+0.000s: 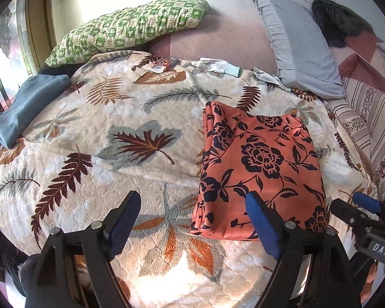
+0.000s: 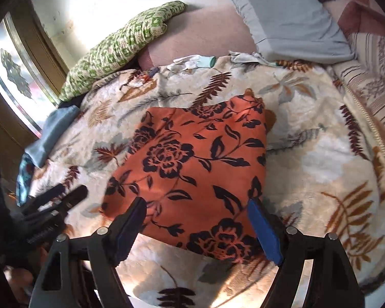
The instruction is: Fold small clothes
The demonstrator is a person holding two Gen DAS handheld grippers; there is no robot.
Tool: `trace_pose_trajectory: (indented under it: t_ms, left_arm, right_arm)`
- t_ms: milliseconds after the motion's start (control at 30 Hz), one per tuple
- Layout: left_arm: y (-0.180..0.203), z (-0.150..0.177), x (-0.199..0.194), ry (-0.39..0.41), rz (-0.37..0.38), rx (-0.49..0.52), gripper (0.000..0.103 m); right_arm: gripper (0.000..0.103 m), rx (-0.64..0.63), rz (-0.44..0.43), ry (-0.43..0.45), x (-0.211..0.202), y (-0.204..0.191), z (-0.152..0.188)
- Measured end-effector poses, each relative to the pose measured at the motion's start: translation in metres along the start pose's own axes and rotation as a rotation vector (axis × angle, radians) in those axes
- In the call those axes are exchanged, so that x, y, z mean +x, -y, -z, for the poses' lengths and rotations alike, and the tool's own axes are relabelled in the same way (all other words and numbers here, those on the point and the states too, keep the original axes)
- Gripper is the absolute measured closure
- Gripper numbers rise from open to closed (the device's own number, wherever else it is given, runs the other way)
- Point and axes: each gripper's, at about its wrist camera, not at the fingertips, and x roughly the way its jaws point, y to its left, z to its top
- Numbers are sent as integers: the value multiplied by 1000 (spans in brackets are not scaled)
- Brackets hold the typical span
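Both grippers hang wide open above the bed, nothing between the pads. Left gripper [image 1: 192,220] sits over bare blanket, its right pad overlapping the cloth's near left edge in view; I can't tell if it touches. Right gripper [image 2: 197,224] hovers over the near edge of the cloth, pads apart and clear of it.

Orange floral cloth [image 1: 261,164] lies folded into a flat, roughly rectangular packet on the blanket, ahead and right of the left gripper, straight ahead of the right one. Long axis runs away from the grippers, toward the pillows. Right hand is nearer and better centred; left would have to shift right to reach it. The fold looks done, so the next move is likely setting it aside or fetching another piece.

Leaf-print blanket [image 1: 131,118] covers the bed, soft and lumpy. Blue folded cloth [image 1: 25,110] lies at the far left edge. Beyond: white gloves [image 1: 215,65], green pillow [image 1: 131,28], grey pillow [image 1: 297,48], window at left.
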Motion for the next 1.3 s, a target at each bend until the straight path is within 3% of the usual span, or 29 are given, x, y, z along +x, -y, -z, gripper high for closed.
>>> trace_pose_trajectory:
  t_ms: [67,200,333,400,533,667,767,1000,1300]
  left_arm:
    - [4,2,-1,-6,-19,21,18]
    - [11,8,-8,-3,-62,59,18]
    - [14,11,-15,6,-68,49,18]
    - [17,11,-16,-12,-36,55,17]
    - [28,10,-20,-28,5,60,17]
    - [43,7,-27,-6,-30,114,10]
    - [48,3,-34,26,-33,117,9]
    - [54,0,-41,39,-28,126,2]
    - [60,0,-46,66,23,142,0]
  right_arm:
    - [18,-12,81,-1,0,2,13]
    - [18,7,138,6,-6,12,29]
    - [18,-32,210,102,-29,8,34]
    - [18,-62,234,135,-37,5,35]
    - [18,-83,181,110,-43,4,40]
    - [18,-83,133,116,-57,2,45]
    - [18,-91,97,146,-73,0,45]
    - [18,-69,101,136,-81,4,42]
    - [18,-82,105,131,-80,-2,41]
